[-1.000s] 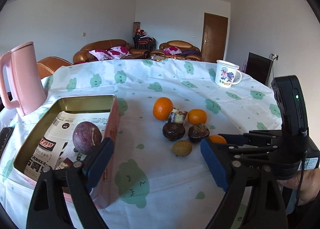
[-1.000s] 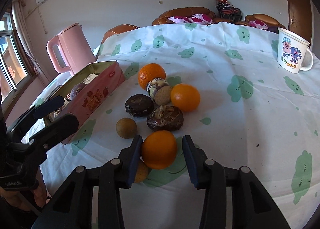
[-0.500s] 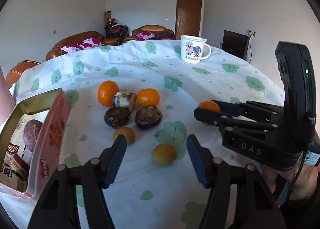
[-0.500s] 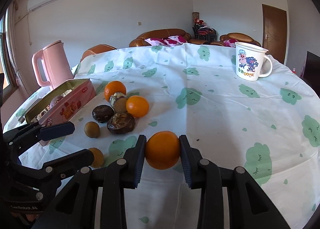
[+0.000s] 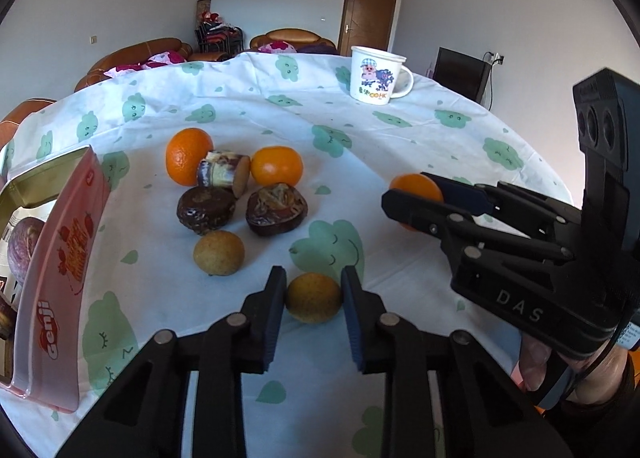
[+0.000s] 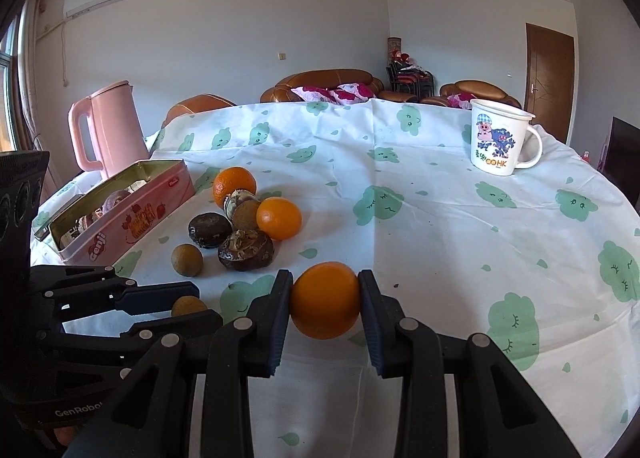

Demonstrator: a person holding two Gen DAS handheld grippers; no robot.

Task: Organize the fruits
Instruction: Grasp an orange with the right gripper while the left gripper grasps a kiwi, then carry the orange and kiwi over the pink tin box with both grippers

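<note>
My right gripper (image 6: 325,300) is shut on an orange (image 6: 325,300) and holds it above the cloth; it shows in the left wrist view (image 5: 416,194) too. My left gripper (image 5: 314,296) has its pads against a small yellow-brown fruit (image 5: 314,297) that lies on the cloth; it also shows in the right wrist view (image 6: 188,305). Beyond lie a second yellow-brown fruit (image 5: 218,252), two dark passion fruits (image 5: 206,210) (image 5: 277,209), two oranges (image 5: 187,155) (image 5: 277,165) and a cut fruit piece (image 5: 222,174). A pink tin (image 5: 60,258) at the left holds a purple fruit (image 5: 22,240).
A white cartoon mug (image 6: 498,138) stands at the far right of the round table (image 6: 440,218). A pink kettle (image 6: 106,126) stands behind the tin (image 6: 124,214). Sofas and a door are in the background.
My left gripper swung right from the tin, came down over the small yellow-brown fruit and closed on it. My right gripper closed on the orange and lifted it off the cloth.
</note>
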